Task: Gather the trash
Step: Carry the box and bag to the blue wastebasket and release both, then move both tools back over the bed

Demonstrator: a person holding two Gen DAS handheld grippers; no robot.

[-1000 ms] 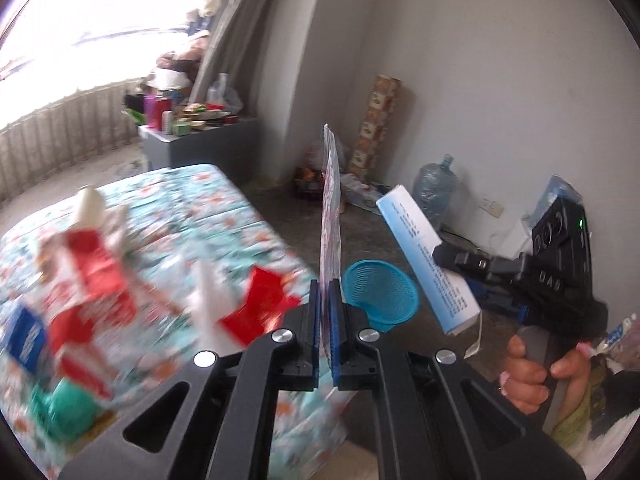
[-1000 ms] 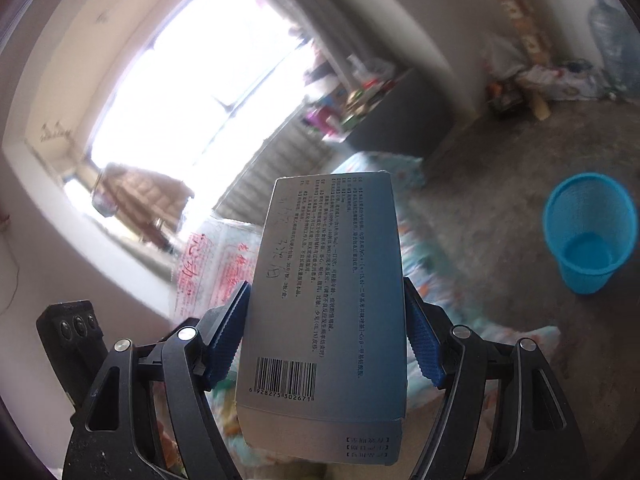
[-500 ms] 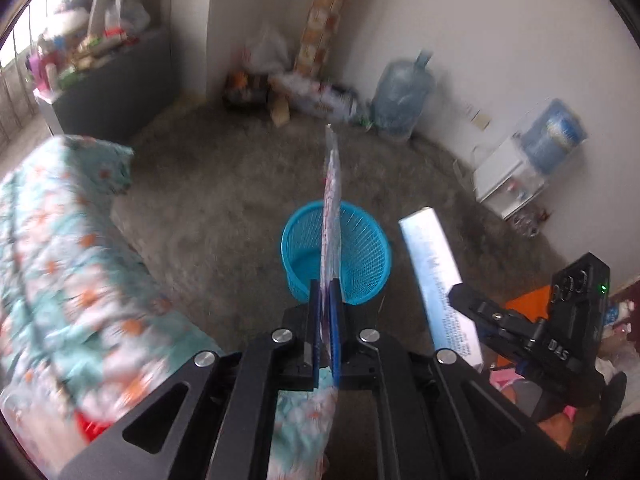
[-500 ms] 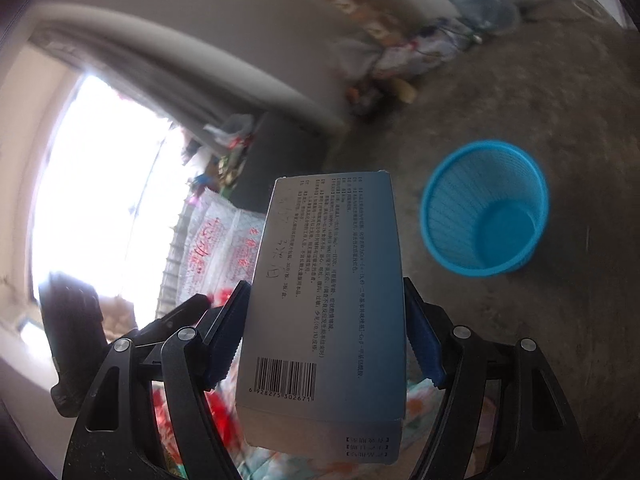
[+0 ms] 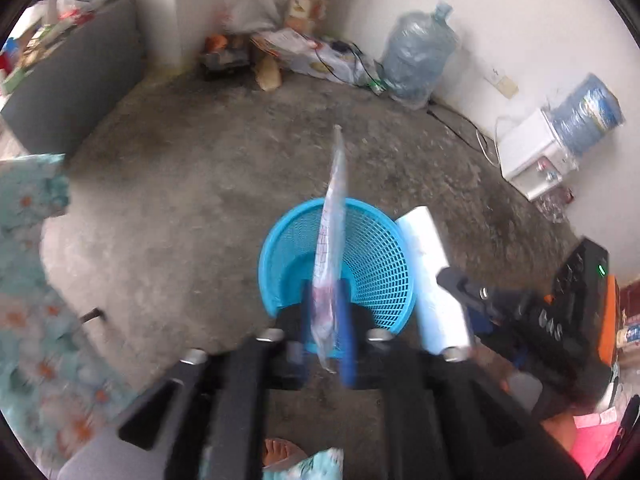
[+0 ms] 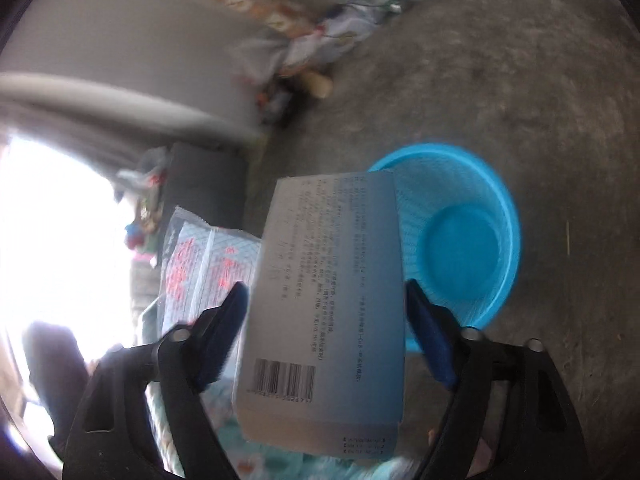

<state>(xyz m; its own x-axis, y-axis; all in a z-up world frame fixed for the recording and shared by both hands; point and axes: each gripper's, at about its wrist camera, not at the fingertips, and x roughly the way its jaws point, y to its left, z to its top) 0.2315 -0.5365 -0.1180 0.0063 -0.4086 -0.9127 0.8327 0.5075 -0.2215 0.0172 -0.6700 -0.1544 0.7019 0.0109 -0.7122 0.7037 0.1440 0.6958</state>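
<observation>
A blue mesh trash basket (image 5: 372, 264) stands on the concrete floor; it also shows in the right wrist view (image 6: 472, 240). My left gripper (image 5: 328, 320) is shut on a thin plastic wrapper (image 5: 334, 232), held edge-on just above the basket's near rim. The wrapper's printed face shows in the right wrist view (image 6: 208, 268). My right gripper (image 6: 326, 328) is shut on a grey-blue carton box (image 6: 328, 304) with a barcode, held above the basket's left side. In the left wrist view the box (image 5: 432, 276) and right gripper (image 5: 460, 292) sit just right of the basket.
A floral-covered table edge (image 5: 28, 280) lies at left. A large water bottle (image 5: 420, 56), a white dispenser (image 5: 532, 152), cables and bags (image 5: 304, 48) line the far wall. A grey cabinet (image 5: 76, 80) stands at back left.
Both grippers swung away from the table and down toward the floor. The basket is now closer and directly under the wrapper and box. Both grips are unchanged.
</observation>
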